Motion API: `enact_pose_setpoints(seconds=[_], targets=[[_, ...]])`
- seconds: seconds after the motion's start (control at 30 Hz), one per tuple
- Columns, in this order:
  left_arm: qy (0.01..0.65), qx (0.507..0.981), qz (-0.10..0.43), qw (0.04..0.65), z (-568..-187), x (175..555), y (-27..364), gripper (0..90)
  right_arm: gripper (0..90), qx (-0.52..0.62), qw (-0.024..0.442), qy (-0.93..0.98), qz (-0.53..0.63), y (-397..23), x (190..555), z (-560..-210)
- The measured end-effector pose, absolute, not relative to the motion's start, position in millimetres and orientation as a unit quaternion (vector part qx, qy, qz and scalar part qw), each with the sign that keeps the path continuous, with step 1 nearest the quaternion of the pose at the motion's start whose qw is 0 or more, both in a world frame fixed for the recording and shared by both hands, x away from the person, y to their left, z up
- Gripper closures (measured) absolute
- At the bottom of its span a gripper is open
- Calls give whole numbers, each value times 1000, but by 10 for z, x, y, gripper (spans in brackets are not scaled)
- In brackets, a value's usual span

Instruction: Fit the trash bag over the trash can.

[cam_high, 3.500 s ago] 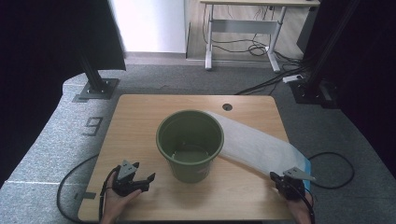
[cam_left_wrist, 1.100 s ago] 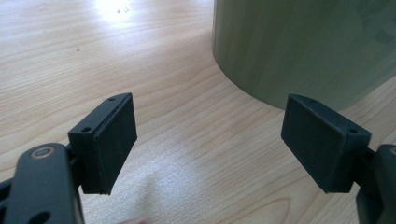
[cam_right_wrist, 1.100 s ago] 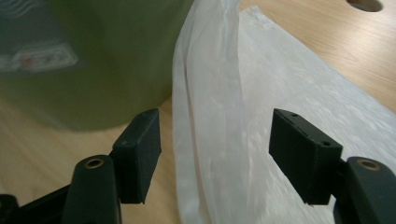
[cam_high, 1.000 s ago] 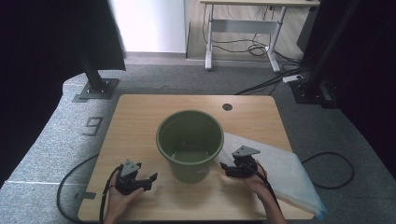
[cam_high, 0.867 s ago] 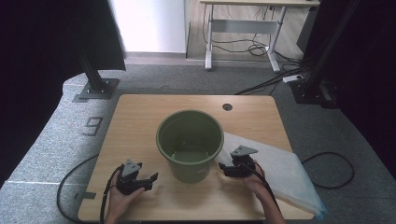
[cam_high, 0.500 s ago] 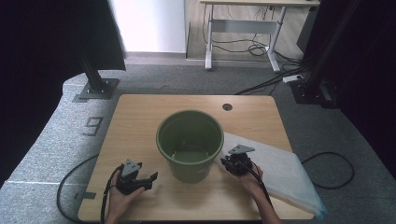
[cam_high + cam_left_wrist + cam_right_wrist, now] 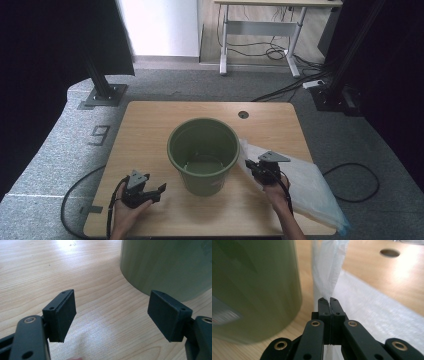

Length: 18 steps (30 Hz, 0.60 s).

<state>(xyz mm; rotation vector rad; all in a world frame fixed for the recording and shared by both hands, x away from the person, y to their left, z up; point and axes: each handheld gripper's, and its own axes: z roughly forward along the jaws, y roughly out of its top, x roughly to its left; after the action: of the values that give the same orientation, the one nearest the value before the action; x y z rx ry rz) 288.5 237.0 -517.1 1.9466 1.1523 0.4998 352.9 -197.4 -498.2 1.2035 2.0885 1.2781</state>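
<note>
While I look down from the high view, the table has lots of bare wood at the back and on the left, so I have room to move there. Its right edge is crowded: the bag hangs over that edge and over the front right corner. A small round hole sits near the back edge.

The table is light wood. It stands on grey carpet, with a desk and loose cables behind it and dark curtains at both sides.

The green bucket stands upright in the middle. My right tool is just beside the bucket, on its right. Its jaws have just been closing, and now they are pinched tight on the thin edge of the bag, which rises a little from the table. My left tool is near the front left of the bucket. Its jaws stand wide with only wood between them, and the bucket wall is just ahead.
</note>
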Motion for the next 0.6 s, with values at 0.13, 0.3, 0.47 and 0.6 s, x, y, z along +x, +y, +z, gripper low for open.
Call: enact_pose_setpoints(seconds=[0.13,0.3,0.47,0.6], targets=[[456,769,196,402,-5169,2881,2374,227,885,428,216,736,479,-2063,3466,-4767],[458,769,191,404,-5168,2885,2379,227,886,434,217,717,500,-2182,3445,-4624],[463,763,194,409,-5154,2878,2401,228,886,432,224,710,509,-2275,3440,-4472],[464,763,196,405,-5161,2882,2396,227,886,426,229,699,527,-2334,3401,-4310]])
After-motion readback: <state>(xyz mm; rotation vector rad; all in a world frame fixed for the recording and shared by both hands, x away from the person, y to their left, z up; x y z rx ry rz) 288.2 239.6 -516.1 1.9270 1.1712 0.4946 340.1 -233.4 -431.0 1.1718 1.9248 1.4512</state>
